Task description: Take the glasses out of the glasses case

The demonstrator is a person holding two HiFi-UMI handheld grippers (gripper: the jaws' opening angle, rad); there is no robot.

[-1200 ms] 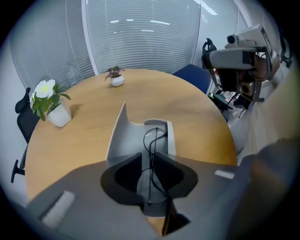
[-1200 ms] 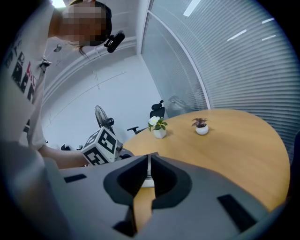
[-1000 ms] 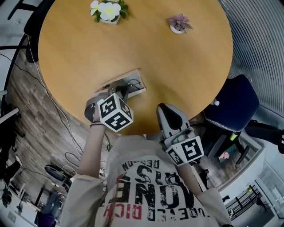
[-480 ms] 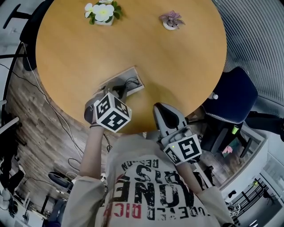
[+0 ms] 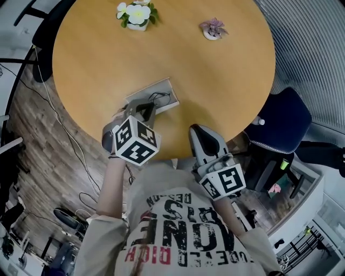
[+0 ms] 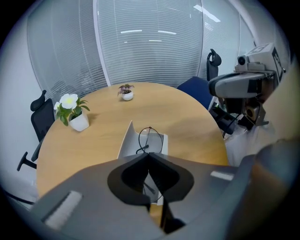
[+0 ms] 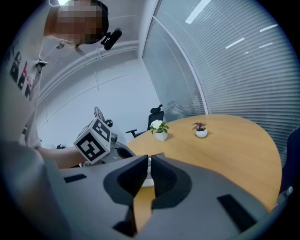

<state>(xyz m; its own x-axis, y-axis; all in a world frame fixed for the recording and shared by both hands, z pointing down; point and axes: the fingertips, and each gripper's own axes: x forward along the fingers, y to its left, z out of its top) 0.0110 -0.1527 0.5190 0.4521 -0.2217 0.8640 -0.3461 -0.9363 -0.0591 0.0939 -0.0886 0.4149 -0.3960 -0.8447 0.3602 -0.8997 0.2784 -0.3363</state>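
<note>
Left gripper view: left gripper (image 6: 149, 153) jaws pinch glasses (image 6: 150, 139) over glasses case (image 6: 126, 140); right gripper (image 7: 149, 158) jaws together, empty.

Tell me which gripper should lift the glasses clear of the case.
Left. The left gripper is shut on the wire glasses right above the open case. The right gripper, shut and empty, sits back at the table edge, apart from the case.

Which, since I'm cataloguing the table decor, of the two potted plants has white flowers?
The larger plant, on the left in the head view: it has white blooms and green leaves. The smaller plant to its right is purplish.
</note>
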